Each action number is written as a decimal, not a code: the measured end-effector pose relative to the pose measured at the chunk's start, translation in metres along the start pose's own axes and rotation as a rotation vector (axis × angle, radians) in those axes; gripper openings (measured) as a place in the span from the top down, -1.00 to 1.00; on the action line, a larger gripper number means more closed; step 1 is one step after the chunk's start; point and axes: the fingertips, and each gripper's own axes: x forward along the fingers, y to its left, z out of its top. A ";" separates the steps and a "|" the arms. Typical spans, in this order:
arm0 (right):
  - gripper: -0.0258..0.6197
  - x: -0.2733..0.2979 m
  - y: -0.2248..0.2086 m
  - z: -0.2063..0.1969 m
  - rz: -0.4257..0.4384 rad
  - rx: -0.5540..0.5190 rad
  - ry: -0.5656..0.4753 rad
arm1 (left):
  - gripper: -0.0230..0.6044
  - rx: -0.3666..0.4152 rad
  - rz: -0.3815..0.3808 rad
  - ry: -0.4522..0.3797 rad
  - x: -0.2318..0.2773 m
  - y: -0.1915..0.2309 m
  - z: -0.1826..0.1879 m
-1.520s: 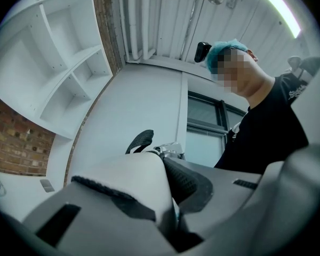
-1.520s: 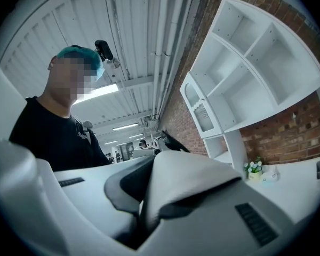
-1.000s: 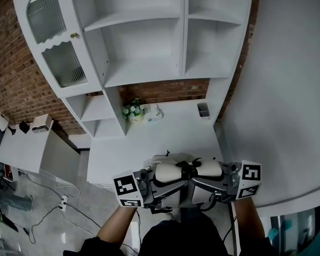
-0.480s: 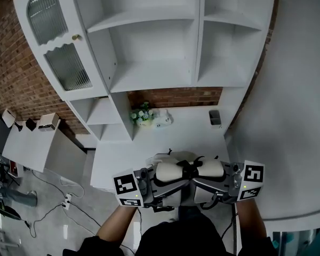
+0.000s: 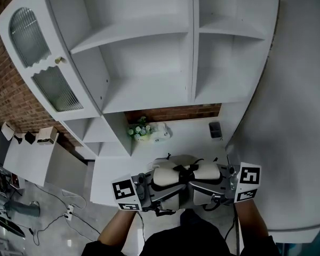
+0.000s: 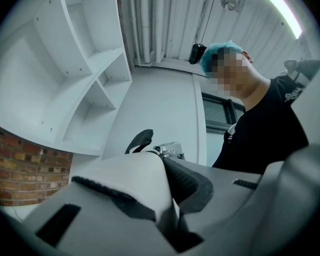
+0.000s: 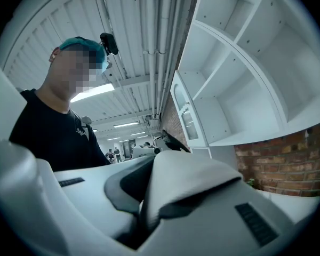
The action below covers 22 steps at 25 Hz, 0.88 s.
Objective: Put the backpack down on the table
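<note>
A tall white shelf unit [image 5: 149, 63] fills the upper part of the head view, and a white table [image 5: 186, 137] lies at its foot against a brick wall. The backpack [image 5: 168, 174], white with black trim, is held up close in front of the person's chest, over the near edge of the table; whether its underside touches the top cannot be seen. The left gripper [image 6: 168, 185] has its jaws pressed together on a fold of the bag's white padded fabric, with the black-lined edge bulging out beside it. The right gripper [image 7: 144, 191] is likewise clamped on white fabric draped over one jaw. The two grippers face each other, nearly touching, marker cubes turned outward. Both forearms, left [image 5: 117, 225] and right [image 5: 248, 223], reach forward side by side. At the back of the table stand a small potted plant [image 5: 140, 131] and, well apart, a small dark cup [image 5: 215, 129].
</note>
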 end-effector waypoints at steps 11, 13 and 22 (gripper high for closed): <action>0.80 -0.009 -0.082 0.015 0.035 0.033 0.007 | 0.76 0.001 0.057 0.009 0.018 0.082 0.007; 0.80 -0.011 -0.096 0.017 0.043 0.035 0.009 | 0.76 -0.001 0.069 0.011 0.022 0.095 0.007; 0.80 -0.026 -0.157 0.026 0.067 0.030 0.015 | 0.76 0.008 0.124 0.028 0.043 0.156 0.007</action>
